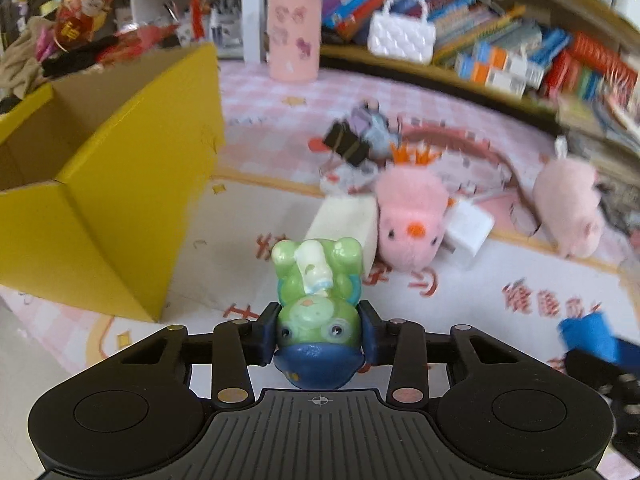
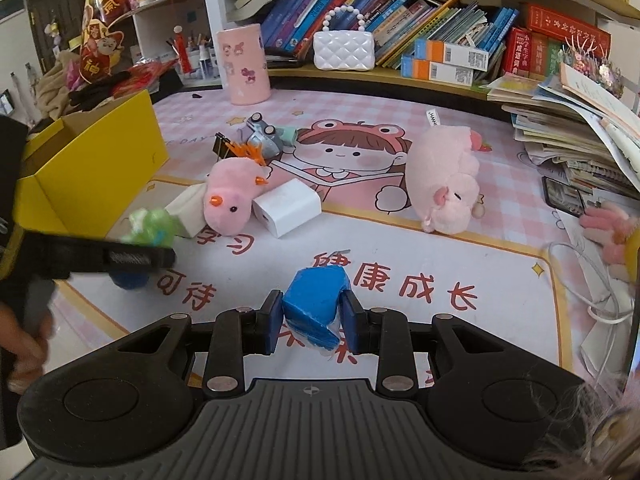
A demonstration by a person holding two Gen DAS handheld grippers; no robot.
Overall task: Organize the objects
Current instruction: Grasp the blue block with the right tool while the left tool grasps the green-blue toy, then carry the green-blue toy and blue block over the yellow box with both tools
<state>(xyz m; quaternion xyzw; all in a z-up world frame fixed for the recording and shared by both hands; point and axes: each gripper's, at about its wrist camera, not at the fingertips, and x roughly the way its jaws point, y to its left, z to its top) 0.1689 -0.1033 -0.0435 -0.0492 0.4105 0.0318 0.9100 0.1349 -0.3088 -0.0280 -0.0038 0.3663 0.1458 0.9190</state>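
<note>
A green figurine (image 1: 318,312) with a blue base is held upside down between the fingers of the left gripper (image 1: 320,334), lifted above the tabletop (image 1: 224,232) just right of the open yellow box (image 1: 120,184). A blue packet (image 2: 316,308) is clamped between the fingers of the right gripper (image 2: 310,322), over the printed mat nearer the front edge. The step in hand is judged to be the carrying of both items to the box. The figurine should be brought over the box's open top, well inside the near wall, and lowered before the fingers are parted, since its glossy rounded body could slip or bounce out. The pink chick plush (image 1: 412,220), white charger (image 2: 286,208) and pink pig plush (image 2: 446,184) lie loose on the mat and should be left undisturbed by the passing arm.
</note>
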